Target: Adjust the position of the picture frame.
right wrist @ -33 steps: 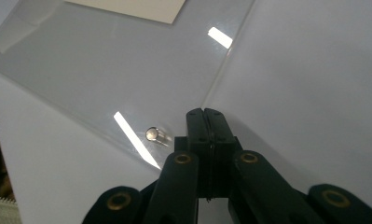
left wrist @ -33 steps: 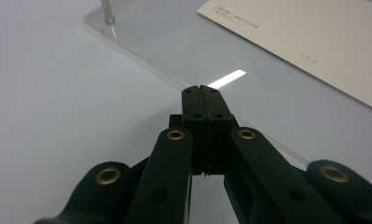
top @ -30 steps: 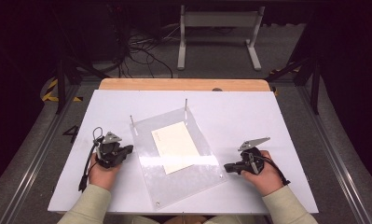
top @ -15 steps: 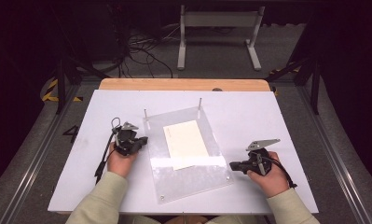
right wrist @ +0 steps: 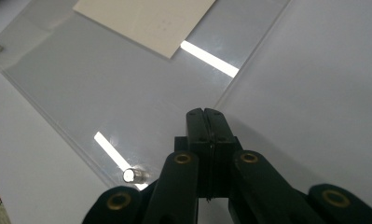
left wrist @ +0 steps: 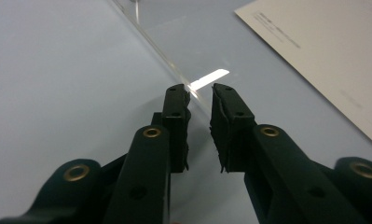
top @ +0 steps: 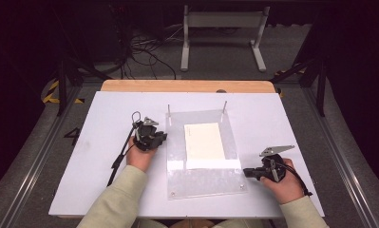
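At the frame's centre, a clear acrylic sheet (top: 203, 156) lies flat on the white counter (top: 101, 123), a cream paper card (top: 204, 146) on it, its faint print unreadable. The left gripper (top: 161, 138), fingers just parted and empty, sits at the sheet's left edge. The right gripper (top: 246, 173), fingers closed on nothing, touches its lower right edge.

High view looks down; both close gripper views share the clear sheet (top: 203, 156).
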A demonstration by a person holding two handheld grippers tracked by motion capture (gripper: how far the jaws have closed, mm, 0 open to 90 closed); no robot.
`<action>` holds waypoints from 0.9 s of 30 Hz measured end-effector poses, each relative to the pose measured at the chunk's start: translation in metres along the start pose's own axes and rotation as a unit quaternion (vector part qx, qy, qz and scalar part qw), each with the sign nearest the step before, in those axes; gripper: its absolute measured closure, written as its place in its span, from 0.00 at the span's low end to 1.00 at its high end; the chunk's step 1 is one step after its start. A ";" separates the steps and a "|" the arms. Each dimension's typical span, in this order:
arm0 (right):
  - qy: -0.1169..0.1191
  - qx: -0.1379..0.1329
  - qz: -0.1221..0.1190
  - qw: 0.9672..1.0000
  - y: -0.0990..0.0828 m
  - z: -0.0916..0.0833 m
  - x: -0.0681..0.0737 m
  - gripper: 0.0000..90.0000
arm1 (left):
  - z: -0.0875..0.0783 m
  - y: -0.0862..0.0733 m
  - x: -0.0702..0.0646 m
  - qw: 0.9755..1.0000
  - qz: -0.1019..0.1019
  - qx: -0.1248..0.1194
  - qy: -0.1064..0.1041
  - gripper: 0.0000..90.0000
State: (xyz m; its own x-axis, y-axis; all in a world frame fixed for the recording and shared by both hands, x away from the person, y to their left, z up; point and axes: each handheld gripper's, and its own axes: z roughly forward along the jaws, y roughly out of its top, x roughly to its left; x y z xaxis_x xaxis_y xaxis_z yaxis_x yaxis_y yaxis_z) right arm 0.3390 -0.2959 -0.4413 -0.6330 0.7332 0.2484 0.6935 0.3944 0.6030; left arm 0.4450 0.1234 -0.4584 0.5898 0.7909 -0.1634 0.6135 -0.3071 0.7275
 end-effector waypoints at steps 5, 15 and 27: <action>0.001 0.019 0.000 1.000 0.001 0.005 0.002 1.00 | -0.030 -0.021 -0.006 0.999 0.035 -0.012 -0.040 0.80; 0.035 0.005 -0.044 0.998 0.001 0.011 0.024 0.99 | -0.091 -0.063 -0.029 0.988 0.107 -0.032 -0.103 0.78; 0.064 -0.058 -0.170 0.982 -0.019 0.004 0.044 0.82 | -0.097 -0.088 -0.063 0.966 0.199 0.003 -0.166 0.69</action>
State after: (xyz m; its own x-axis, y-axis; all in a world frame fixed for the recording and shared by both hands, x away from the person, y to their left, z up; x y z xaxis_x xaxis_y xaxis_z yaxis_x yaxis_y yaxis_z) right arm 0.2990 -0.2686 -0.4450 -0.8638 0.4924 0.1067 0.3963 0.5333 0.7473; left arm 0.3033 0.1518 -0.4473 0.9145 0.3971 -0.0774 0.3066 -0.5556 0.7729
